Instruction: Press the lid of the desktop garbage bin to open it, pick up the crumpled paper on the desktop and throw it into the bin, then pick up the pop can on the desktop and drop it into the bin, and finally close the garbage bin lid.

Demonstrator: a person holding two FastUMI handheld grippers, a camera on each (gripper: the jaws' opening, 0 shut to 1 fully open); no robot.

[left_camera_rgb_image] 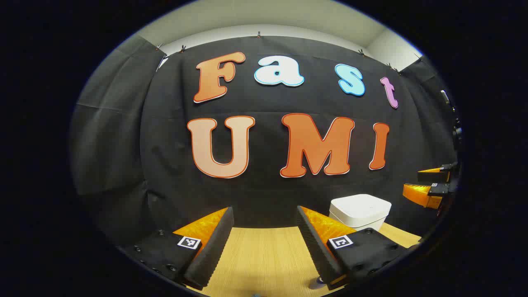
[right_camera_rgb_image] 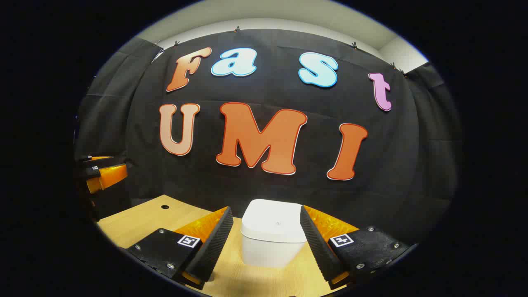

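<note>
one white bin, lid closed, on one table; left gripper and right gripper both spread, grasping nothing.

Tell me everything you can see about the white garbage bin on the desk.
The white, glossy, plastic-looking garbage bin is a rounded-square box tapering toward its base, standing upright on the light wooden desktop before the black cloth wall. Its flat lid is closed, with a seam around the rim and a tiny mark at its centre. In the right gripper view it sits ahead between the open right tongs, apparently untouched. In the left gripper view it stands right of the open left tongs.
</note>
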